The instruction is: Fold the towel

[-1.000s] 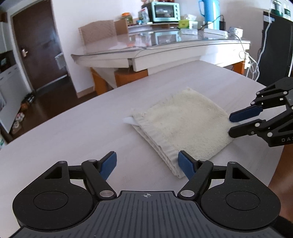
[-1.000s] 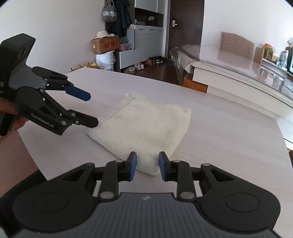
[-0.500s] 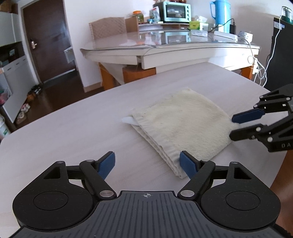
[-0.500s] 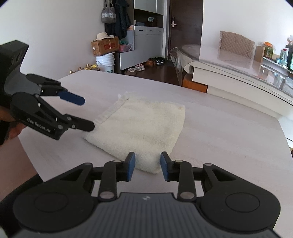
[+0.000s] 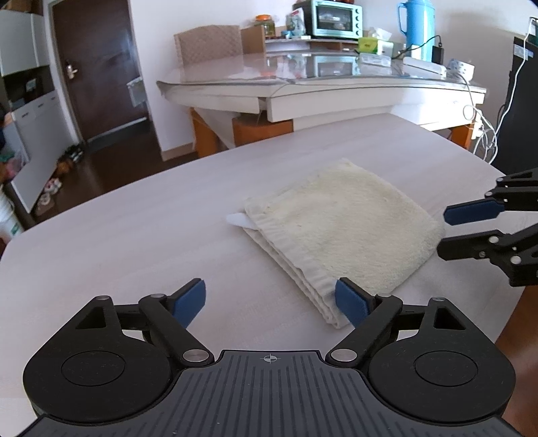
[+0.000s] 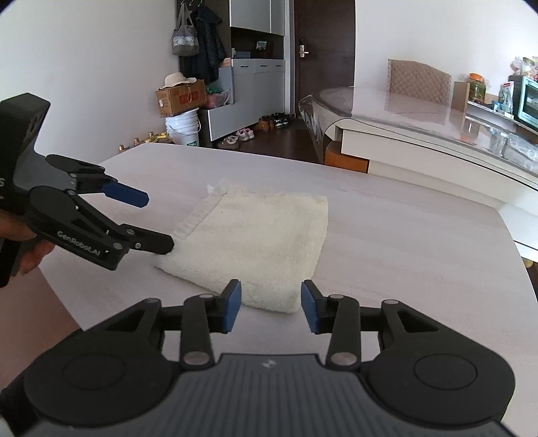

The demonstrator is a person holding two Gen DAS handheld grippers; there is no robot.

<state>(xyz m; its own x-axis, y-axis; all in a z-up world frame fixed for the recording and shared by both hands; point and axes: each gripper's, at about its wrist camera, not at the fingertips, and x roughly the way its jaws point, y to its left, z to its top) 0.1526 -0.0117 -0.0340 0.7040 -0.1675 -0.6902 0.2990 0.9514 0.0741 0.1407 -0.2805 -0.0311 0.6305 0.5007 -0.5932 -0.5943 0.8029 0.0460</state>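
A cream towel [image 5: 339, 232] lies folded in a thick square on the pale wooden table [image 5: 134, 235]; it also shows in the right wrist view [image 6: 255, 238]. A small white tag [image 5: 237, 220] sticks out at its far left corner. My left gripper [image 5: 270, 301] is open and empty, its right finger close to the towel's near corner. My right gripper [image 6: 270, 306] is open and empty, just short of the towel's near edge. Each gripper shows in the other's view: the right one [image 5: 444, 232] at the towel's right edge, the left one [image 6: 158, 222] at its left corner.
A glass-topped table [image 5: 319, 84] with a toaster oven [image 5: 338, 18], a blue kettle [image 5: 415, 25] and cables stands behind. A padded chair [image 5: 208, 45] and a dark door [image 5: 94, 64] are further back. The table edge runs near both grippers.
My right gripper has opened wider and drawn back slightly from the towel's edge. My left gripper has stayed open and shifted a little. The towel lies still.
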